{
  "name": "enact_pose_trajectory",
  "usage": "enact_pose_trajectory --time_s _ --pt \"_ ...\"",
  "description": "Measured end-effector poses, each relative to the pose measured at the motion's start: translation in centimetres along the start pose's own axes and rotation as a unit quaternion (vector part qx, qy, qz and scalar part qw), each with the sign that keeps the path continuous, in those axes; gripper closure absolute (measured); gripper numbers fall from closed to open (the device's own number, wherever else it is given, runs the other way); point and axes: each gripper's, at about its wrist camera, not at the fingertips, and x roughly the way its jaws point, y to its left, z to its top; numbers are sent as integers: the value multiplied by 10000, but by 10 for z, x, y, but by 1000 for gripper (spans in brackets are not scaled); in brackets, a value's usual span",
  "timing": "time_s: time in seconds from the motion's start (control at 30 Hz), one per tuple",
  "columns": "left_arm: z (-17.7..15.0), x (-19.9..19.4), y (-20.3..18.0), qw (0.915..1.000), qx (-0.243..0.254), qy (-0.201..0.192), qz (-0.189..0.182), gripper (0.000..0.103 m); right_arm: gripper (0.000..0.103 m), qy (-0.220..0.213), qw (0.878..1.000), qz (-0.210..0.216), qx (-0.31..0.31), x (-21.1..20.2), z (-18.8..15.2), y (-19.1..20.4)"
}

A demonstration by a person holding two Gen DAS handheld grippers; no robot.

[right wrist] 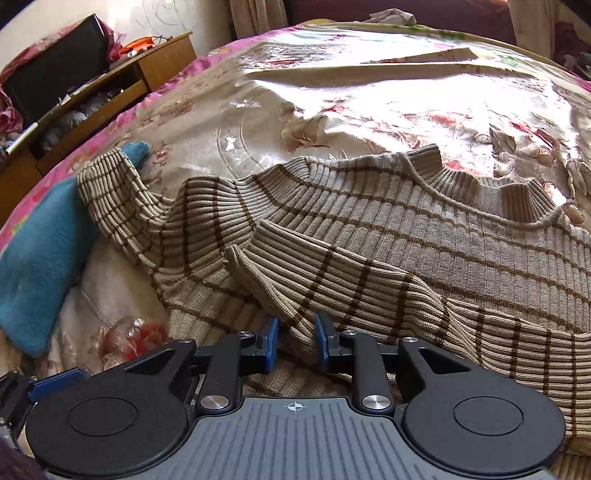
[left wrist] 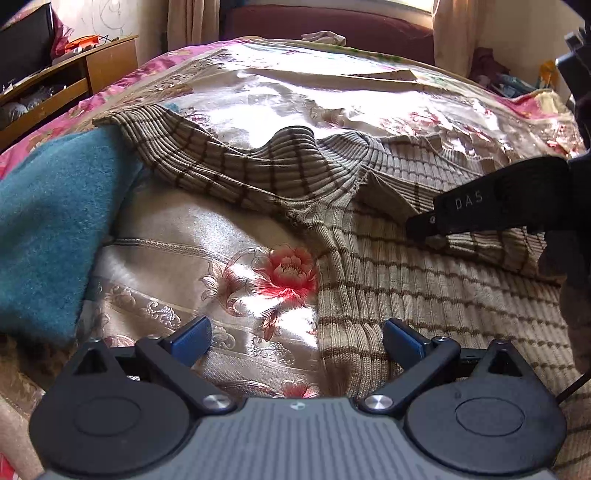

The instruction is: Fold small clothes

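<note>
A beige ribbed sweater with brown stripes (right wrist: 388, 236) lies on the floral bedspread (right wrist: 369, 103), collar away from me. One sleeve (right wrist: 332, 280) is folded across its body. My right gripper (right wrist: 295, 341) is shut on the lower edge of that sleeve, pads close together with the knit between them. In the left wrist view the sweater (left wrist: 424, 280) fills the right side and its other sleeve (left wrist: 207, 155) stretches left over a teal towel. My left gripper (left wrist: 297, 341) is open and empty above the sweater's left edge. The right gripper's black finger (left wrist: 480, 206) shows at the right.
A teal towel (left wrist: 48, 229) lies at the bed's left side, also in the right wrist view (right wrist: 40, 266). A wooden cabinet (right wrist: 96, 92) stands beyond the bed at left. A dark red headboard (left wrist: 325, 26) and curtains are at the far end.
</note>
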Motion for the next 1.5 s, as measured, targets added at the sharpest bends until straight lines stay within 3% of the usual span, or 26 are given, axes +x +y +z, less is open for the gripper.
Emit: enact_pose_trajectory --time_s 0.3,0.43,0.77,0.97,1.23,1.33,1.5 --pt "-2 5 -2 9999 81 116 65 0 79 -17 10000 -71 59 -3 -5 1" --pt "-2 7 -4 9998 126 162 82 0 72 -38 10000 -59 46 -2 -6 4" --pt "-3 10 -2 9997 118 234 32 0 71 -72 10000 -53 17 -4 -7 8" --pt "-10 9 3 9997 77 197 -106 0 71 -122 9998 111 -85 -10 -9 14" --pt "-10 5 3 9994 107 295 -128 0 71 -294 9975 556 309 -28 -21 7" --pt "0 -7 18 9996 -243 63 -113 0 71 -439 9957 672 460 -39 -28 1" --pt "49 -23 62 9937 -579 -750 603 0 71 -752 9907 852 753 -55 -39 -12"
